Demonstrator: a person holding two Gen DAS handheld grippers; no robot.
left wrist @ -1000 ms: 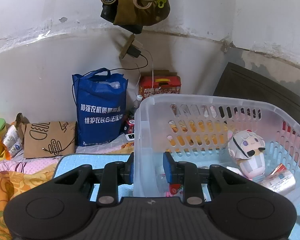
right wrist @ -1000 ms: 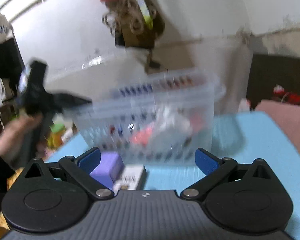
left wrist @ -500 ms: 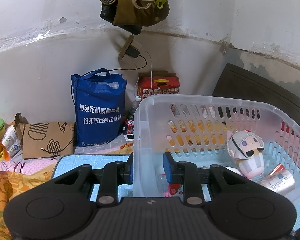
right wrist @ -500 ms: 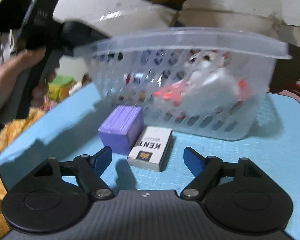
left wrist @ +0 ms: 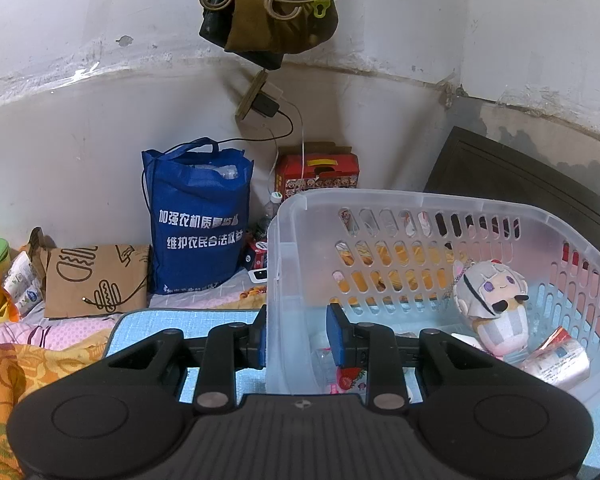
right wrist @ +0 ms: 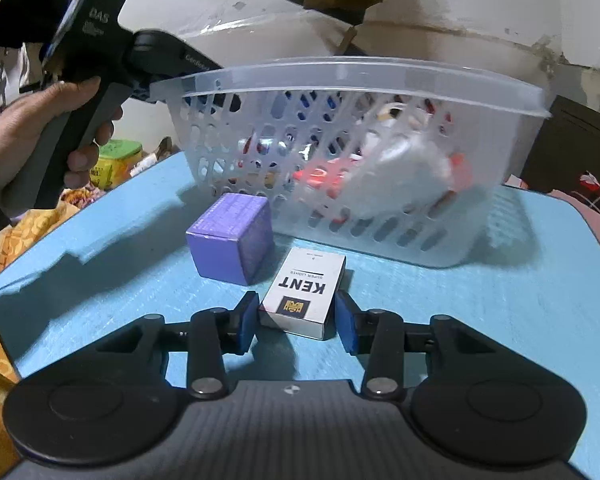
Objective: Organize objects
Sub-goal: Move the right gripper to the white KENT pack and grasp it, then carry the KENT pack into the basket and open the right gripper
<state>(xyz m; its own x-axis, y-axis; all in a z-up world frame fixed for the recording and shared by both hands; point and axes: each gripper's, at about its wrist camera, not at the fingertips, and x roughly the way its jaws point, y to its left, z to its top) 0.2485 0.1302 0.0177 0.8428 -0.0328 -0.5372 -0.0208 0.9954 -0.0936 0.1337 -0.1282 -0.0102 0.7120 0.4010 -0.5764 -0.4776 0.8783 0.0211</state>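
A clear plastic basket (left wrist: pixel 420 200) stands on the blue mat (right wrist: pixel 500 320). In it lie a plush doll (left wrist: pixel 488 300) and some packets. My left gripper (left wrist: pixel 298 336) is shut on the basket's near corner wall, one pad outside and one inside. From the right wrist view the basket (right wrist: pixel 340 72) sits straight ahead, with a hand (right wrist: pixel 32 132) holding the left gripper at its left rim. A white KENT cigarette pack (right wrist: pixel 304 288) lies flat before the basket. My right gripper (right wrist: pixel 296 322) is shut on its near end. A purple box (right wrist: pixel 232 240) stands just left of the pack.
Against the wall behind the basket stand a blue tote bag (left wrist: pixel 200 216), a red carton (left wrist: pixel 316 172) and a brown paper bag (left wrist: pixel 96 276). A bundle of cord and cloth (left wrist: pixel 268 8) hangs above. A dark headboard (left wrist: pixel 520 184) is at the right. Patterned bedding (left wrist: pixel 20 368) borders the mat.
My right gripper has dropped toward the mat and its jaws have gone from wide apart to shut around the KENT pack. The left gripper and the basket have stayed put.
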